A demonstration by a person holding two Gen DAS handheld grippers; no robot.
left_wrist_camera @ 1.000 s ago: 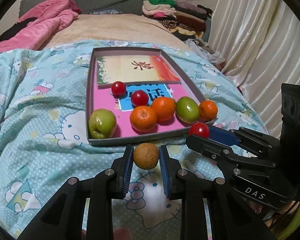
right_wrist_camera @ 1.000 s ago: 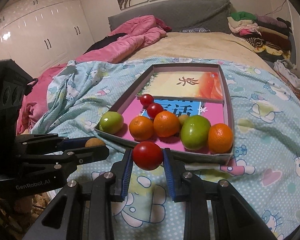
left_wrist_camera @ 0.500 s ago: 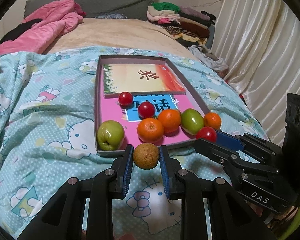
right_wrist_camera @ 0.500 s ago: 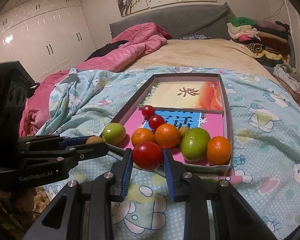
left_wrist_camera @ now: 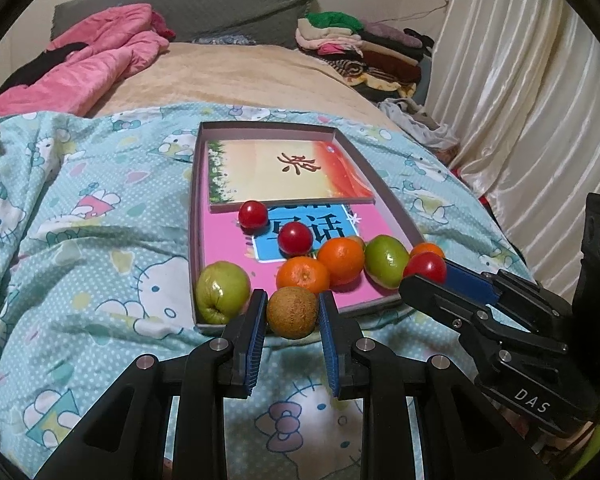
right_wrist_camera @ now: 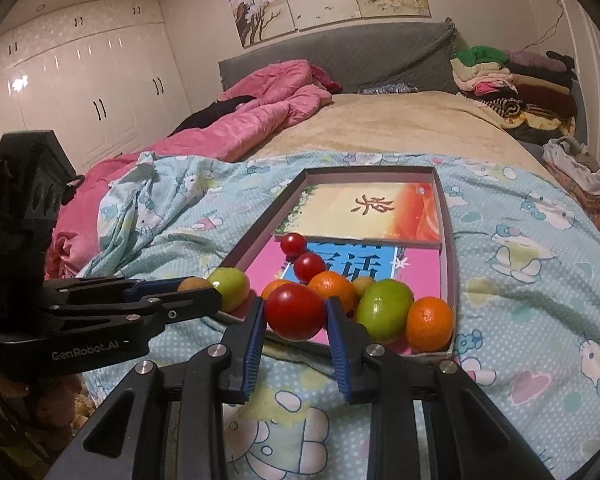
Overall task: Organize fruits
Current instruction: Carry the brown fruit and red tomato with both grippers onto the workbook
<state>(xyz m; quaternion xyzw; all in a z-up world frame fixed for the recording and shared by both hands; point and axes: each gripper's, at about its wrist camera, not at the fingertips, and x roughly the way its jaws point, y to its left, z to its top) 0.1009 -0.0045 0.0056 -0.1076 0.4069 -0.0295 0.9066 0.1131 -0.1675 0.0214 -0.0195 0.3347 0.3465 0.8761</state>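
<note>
My left gripper (left_wrist_camera: 293, 312) is shut on a brown kiwi (left_wrist_camera: 292, 312) and holds it at the near edge of a shallow cardboard box tray (left_wrist_camera: 198, 216) on the bed. My right gripper (right_wrist_camera: 295, 316) is shut on a red tomato (right_wrist_camera: 295, 316) at the same near edge, to the right of the left one; it also shows in the left wrist view (left_wrist_camera: 425, 267). The tray holds two small tomatoes (left_wrist_camera: 253, 214), oranges (left_wrist_camera: 302, 275) and green fruits (left_wrist_camera: 222, 292) bunched at its near end.
The tray lies on a light blue cartoon-print blanket (left_wrist_camera: 80, 240). A pink quilt (left_wrist_camera: 88, 68) is heaped at the far left, folded clothes (left_wrist_camera: 364, 44) at the far right. A white curtain (left_wrist_camera: 520, 120) hangs to the right. White wardrobes (right_wrist_camera: 80, 92) stand at the left.
Both grippers have moved forward and up with their fruit, from just short of the tray to its near edge. The fruits in the tray have not moved.
</note>
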